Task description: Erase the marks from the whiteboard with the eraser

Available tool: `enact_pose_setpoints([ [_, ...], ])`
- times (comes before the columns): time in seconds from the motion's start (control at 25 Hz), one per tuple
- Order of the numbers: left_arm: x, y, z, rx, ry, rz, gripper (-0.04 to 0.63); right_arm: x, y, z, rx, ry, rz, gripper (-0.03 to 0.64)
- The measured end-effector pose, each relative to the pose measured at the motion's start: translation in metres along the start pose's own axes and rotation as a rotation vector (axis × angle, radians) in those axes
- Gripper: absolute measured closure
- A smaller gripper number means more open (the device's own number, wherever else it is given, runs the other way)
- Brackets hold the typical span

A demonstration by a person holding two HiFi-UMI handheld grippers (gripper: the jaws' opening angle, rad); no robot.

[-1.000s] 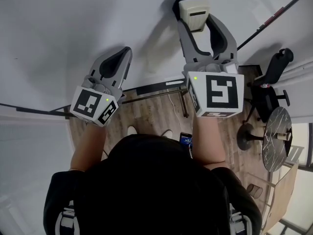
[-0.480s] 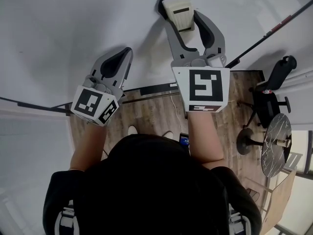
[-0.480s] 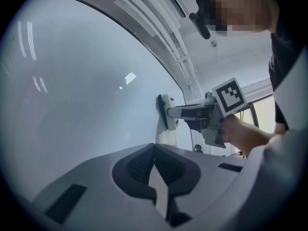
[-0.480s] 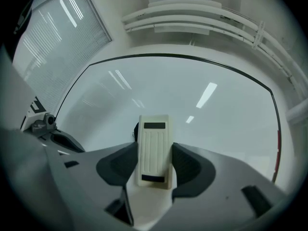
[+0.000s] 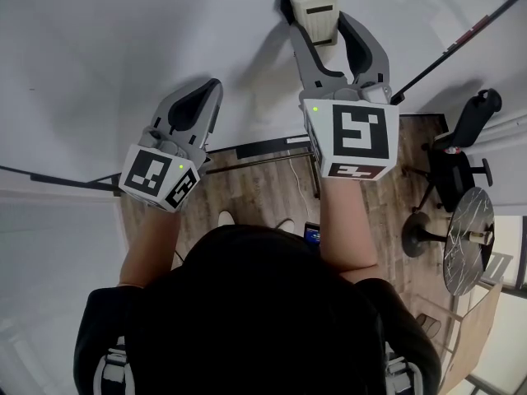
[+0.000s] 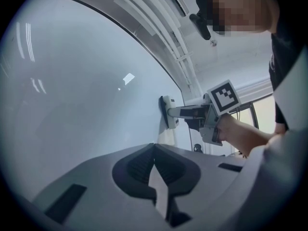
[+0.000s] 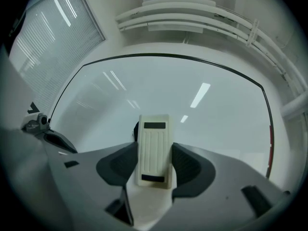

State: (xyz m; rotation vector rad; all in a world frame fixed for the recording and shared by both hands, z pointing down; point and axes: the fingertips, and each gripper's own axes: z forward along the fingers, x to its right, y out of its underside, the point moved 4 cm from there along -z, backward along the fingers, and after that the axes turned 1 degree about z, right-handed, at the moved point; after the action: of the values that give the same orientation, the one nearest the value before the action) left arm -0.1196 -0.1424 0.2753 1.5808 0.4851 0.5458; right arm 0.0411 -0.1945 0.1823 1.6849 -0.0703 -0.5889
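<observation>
Right hand-held gripper [image 7: 154,167] is clamped on the eraser [image 5: 316,11], whose pad sits flat against the whiteboard [image 5: 123,48], far right. Left hand-held gripper [image 6: 154,149]: jaws closed together, nothing between them, tip near the board, left of the eraser.

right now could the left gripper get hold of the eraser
Probably not: the eraser is clamped in the right gripper, whose jaws cover both its sides, and the left gripper is shut. Only bare whiteboard lies between them.

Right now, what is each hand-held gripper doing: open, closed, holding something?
Left hand-held gripper: closed, empty.
Right hand-held gripper: closed on the eraser.
</observation>
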Motion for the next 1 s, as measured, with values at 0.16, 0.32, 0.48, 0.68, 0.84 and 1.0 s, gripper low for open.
enact_pose_setpoints([
  [0.16,-0.002,-0.001,-0.002,0.0,-0.006,0.002,0.591,0.014,0.003,0.0,-0.001,0.041,0.011,0.394],
  [0.32,-0.002,-0.002,-0.002,0.002,-0.01,0.003,0.591,0.023,0.007,0.002,-0.008,0.059,0.02,0.394],
  [0.48,-0.001,-0.002,-0.005,0.002,-0.017,0.002,0.59,0.024,0.005,0.001,-0.006,0.055,0.024,0.394],
  [0.68,-0.005,0.001,-0.005,-0.006,-0.026,0.001,0.591,0.025,0.005,0.002,0.002,0.035,0.037,0.394],
  [0.84,-0.002,0.002,-0.003,-0.002,-0.023,0.003,0.591,0.027,0.008,0.001,-0.008,0.052,0.025,0.394],
  [1.0,0.0,0.005,-0.002,-0.004,-0.022,0.0,0.589,0.03,0.012,-0.002,-0.03,0.088,-0.021,0.394],
])
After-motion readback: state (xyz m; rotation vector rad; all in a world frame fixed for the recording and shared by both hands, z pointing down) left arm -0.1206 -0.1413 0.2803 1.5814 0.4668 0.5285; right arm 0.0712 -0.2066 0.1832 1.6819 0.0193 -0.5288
